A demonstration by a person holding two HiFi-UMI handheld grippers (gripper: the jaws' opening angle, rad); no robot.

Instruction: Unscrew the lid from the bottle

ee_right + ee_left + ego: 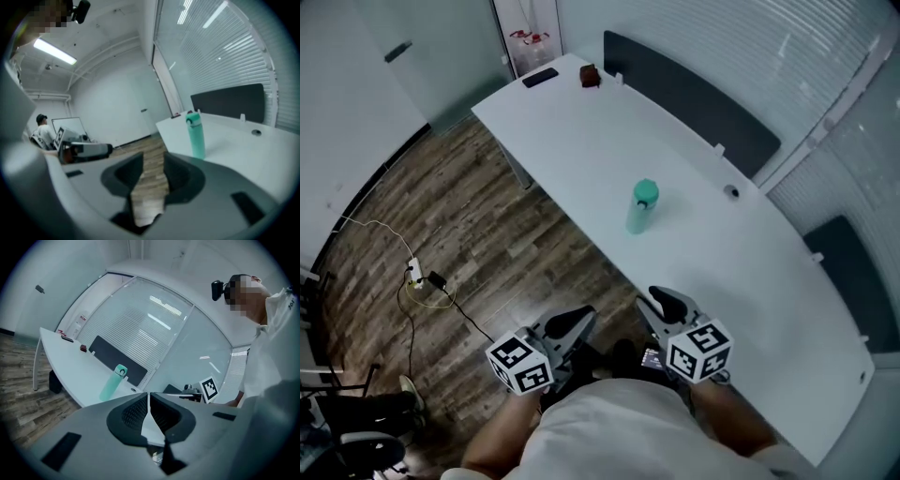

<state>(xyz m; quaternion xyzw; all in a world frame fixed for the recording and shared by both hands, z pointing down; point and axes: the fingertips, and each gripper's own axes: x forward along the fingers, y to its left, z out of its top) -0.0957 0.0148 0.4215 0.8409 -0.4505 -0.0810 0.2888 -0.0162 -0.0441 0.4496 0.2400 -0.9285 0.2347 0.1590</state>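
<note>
On the white table [581, 141], upright bottle [641, 208], apart from both long edges.

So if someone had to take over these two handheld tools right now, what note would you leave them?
Left tool: jaws together, nothing in them, held short of the table.
Right tool: jaws a little apart, nothing between them, by the table's near edge.
Bottle: mint green, upright on the white table, ahead of both tools, touched by neither.
Lid: on the bottle.
Done: nothing yet.
Left: reach in, probably hold the body with one tool, and twist the lid off with the other.
</note>
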